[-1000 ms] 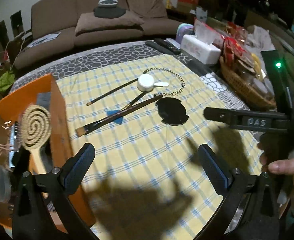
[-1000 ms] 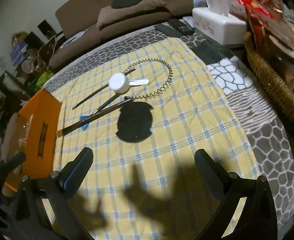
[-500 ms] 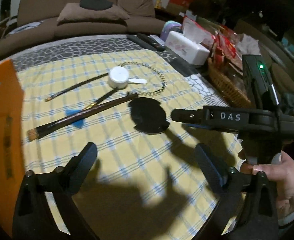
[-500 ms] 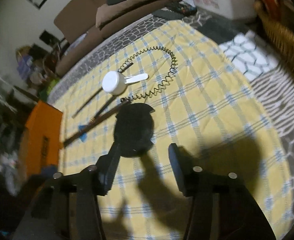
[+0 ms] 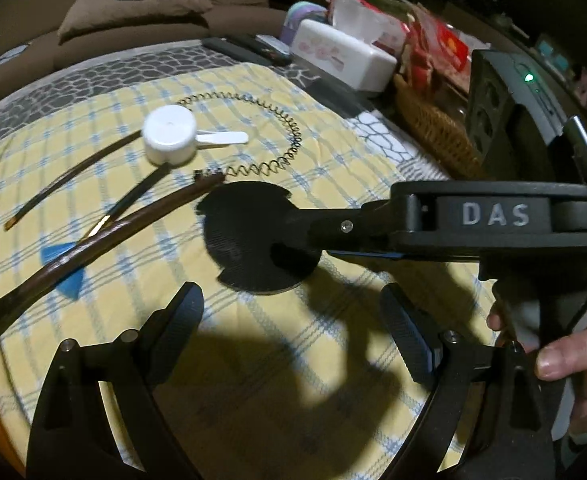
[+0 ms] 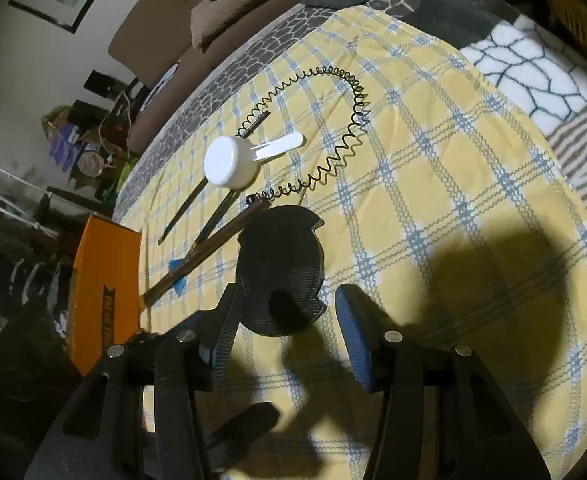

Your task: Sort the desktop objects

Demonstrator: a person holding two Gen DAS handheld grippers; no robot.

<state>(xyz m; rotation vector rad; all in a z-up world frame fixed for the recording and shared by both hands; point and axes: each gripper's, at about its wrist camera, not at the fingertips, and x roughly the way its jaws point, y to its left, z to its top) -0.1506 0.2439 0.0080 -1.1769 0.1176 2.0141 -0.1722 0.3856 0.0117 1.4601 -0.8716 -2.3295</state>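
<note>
Right wrist: right gripper (image 6: 287, 334) astride black disc (image 6: 279, 264).

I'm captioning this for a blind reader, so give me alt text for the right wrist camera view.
The right gripper, jaws open, reaches toward the near edge of a flat black notched disc on a yellow checked tablecloth. Beyond it lie a white scoop, dark sticks and a black coiled cord; an orange box sits left.

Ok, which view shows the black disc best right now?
Right wrist: the black disc lies nearly whole between the right gripper fingers. In the left wrist view the disc is partly covered by that gripper.
</note>
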